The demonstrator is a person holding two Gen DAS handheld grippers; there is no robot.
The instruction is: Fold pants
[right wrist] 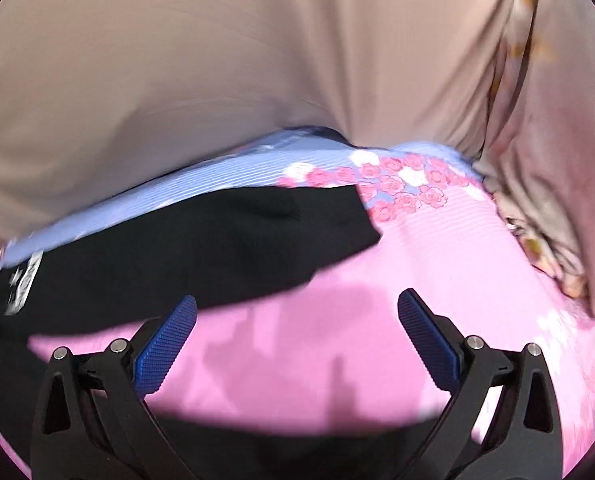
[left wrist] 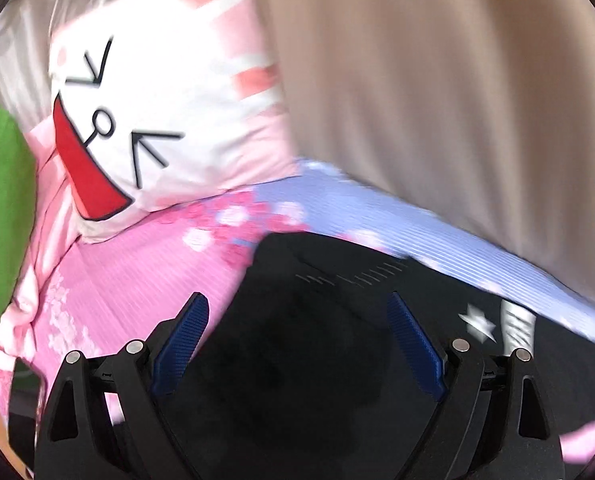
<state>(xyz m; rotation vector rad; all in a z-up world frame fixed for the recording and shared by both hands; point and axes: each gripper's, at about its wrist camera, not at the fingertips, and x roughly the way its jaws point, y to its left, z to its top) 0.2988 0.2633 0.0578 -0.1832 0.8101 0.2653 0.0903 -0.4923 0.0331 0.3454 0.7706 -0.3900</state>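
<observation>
Nearest in the left wrist view, the left gripper (left wrist: 297, 344) hangs with its jaws spread wide, the blue-padded fingers (left wrist: 185, 340) holding nothing. Between and below them lie the black pants (left wrist: 317, 340), spread flat on the bed sheet (left wrist: 129, 272) — pink with blossoms on the left, pale blue stripes further right. A white star mark and a striped white label (left wrist: 517, 326) show on the pants near the right finger. The frame is blurred, so finer folds in the cloth cannot be told.

In the right wrist view, the right gripper (right wrist: 297, 344) is likewise wide open and empty, over bare pink bed sheet (right wrist: 437, 280). One dark edge of the pants (right wrist: 185, 256) lies just beyond the fingertips, stretching left to the white label (right wrist: 23, 284); another dark strip runs under the gripper at the near edge.

Further off, a band of printed roses (right wrist: 401, 184) crosses the sheet where pink meets blue.

Far left in the left view sits a white cat-face pillow (left wrist: 157, 112) with a red mouth, and a green cushion (left wrist: 1, 200) at the edge. Behind everything hangs a beige curtain (right wrist: 217, 60).
</observation>
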